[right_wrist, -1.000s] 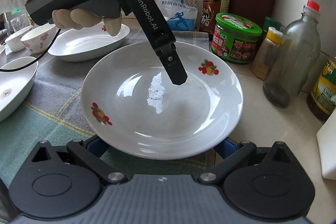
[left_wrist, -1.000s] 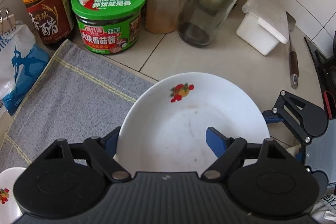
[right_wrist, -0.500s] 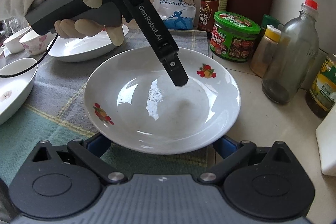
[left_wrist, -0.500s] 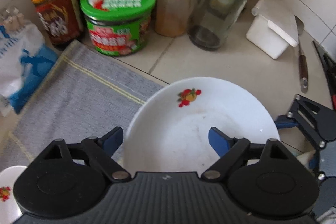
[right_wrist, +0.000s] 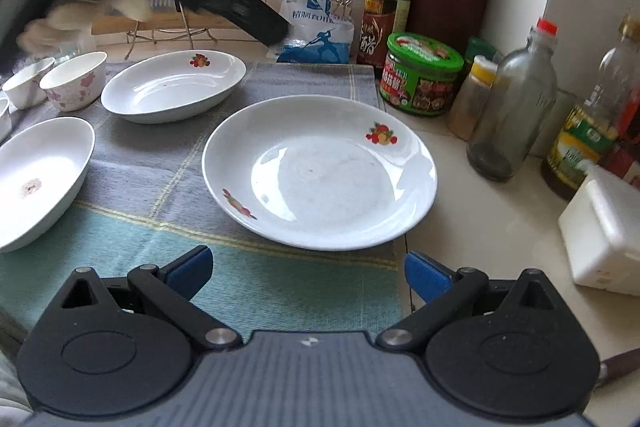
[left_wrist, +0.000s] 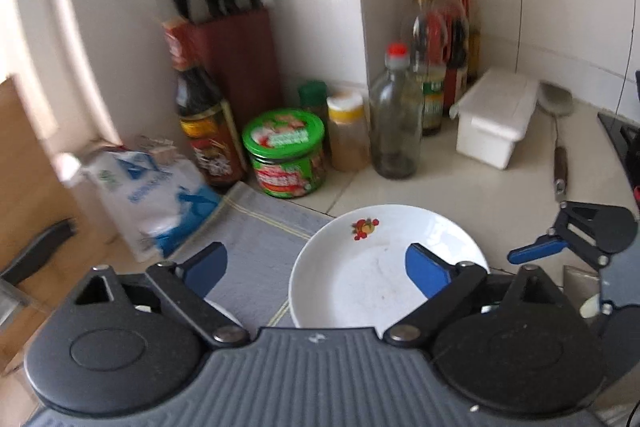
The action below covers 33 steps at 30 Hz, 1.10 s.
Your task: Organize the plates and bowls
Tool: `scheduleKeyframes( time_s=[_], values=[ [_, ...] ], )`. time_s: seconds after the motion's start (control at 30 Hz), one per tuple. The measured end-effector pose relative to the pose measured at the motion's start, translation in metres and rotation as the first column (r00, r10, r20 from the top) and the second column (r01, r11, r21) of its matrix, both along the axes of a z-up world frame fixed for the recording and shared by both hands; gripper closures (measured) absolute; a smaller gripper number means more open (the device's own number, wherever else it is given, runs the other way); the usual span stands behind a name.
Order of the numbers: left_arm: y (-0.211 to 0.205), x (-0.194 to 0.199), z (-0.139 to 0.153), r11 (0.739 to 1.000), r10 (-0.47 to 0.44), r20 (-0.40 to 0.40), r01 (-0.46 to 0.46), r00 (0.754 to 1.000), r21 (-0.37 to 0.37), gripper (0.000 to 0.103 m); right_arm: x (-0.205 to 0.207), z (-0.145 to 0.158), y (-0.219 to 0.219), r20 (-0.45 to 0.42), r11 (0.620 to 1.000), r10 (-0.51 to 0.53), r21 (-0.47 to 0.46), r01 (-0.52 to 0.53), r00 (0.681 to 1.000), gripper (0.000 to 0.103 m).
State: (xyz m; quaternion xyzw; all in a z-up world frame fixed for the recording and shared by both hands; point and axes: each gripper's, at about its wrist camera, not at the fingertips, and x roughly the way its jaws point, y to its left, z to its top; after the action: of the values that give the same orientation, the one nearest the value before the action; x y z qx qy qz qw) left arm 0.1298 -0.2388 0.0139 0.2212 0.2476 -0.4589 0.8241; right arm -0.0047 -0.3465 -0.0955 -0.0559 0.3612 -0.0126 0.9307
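Left wrist view looks down from above toward the tiled corner; right wrist view sits low and close over the cloth (right_wrist: 280, 279). Both share the plate (left_wrist: 384, 267) (right_wrist: 320, 171) and green-lidded jar (left_wrist: 285, 153) (right_wrist: 422, 73).

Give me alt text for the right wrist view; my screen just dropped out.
A white plate with fruit decals lies free on a striped cloth, its right edge overhanging onto the tiled counter, ahead of the open right tongs. Two more white dishes sit to the left, jars and bottles behind.
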Motion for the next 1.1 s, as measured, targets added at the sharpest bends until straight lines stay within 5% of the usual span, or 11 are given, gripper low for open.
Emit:
scheduleKeyframes(
  time_s=[0.4, 0.67, 1.1],
  values=[
    [0.124, -0.058, -0.007, 0.958, 0.276, -0.013, -0.276, 0.961, -0.076, 0.003, 0.001, 0.009, 0.055, -0.01, 0.999, -0.046, 0.004, 0.046, 0.999, 0.0],
    [0.189, -0.084, -0.023, 0.942, 0.332, -0.007, -0.332, 0.943, -0.045, 0.003, 0.012, 0.021, 0.081, 0.021, 0.988, -0.135, 0.075, 0.133, 0.991, 0.0],
    [0.251, -0.111, -0.057, 0.948, 0.314, -0.112, -0.318, 0.943, -0.017, 0.003, 0.022, 0.019, 0.141, 0.008, 0.987, -0.092, 0.131, 0.091, 0.996, 0.0]
  ],
)
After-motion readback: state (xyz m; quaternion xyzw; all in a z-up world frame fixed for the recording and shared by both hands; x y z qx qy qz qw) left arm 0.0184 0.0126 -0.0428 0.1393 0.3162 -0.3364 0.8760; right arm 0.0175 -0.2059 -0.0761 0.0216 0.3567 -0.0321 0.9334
